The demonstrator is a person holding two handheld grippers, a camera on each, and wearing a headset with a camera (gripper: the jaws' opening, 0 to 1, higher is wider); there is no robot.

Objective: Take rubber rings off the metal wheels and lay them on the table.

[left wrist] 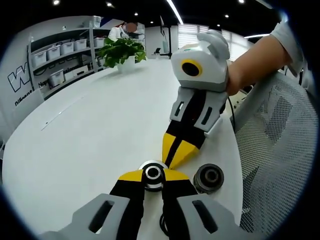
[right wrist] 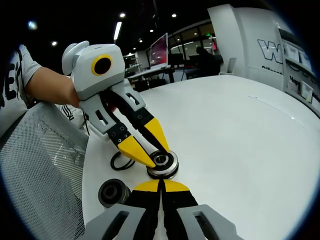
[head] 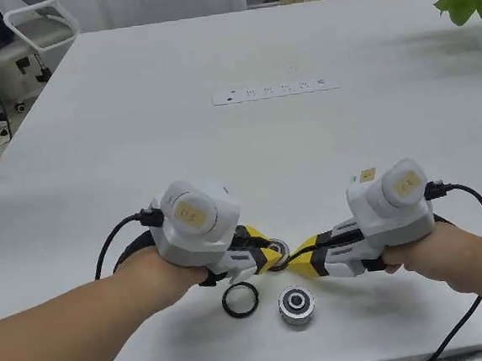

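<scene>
At the near edge of the tabletop (head: 96,159), a loose rubber ring (head: 240,299) is lying flat just left of a metal wheel (head: 296,305). Just beyond, the left tool (left wrist: 153,175) is clamping a second wheel (right wrist: 162,164), while the right tool (right wrist: 161,186), jaws pressed together, is touching its rim. A power strip (head: 275,90) is lying far off.

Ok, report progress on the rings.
Done: one rubber ring lies on the table, beside a wheel. In hand: the left gripper grips a second wheel, black band apparently on; the right gripper, fingers closed, touches its rim. Left: that ring.
</scene>
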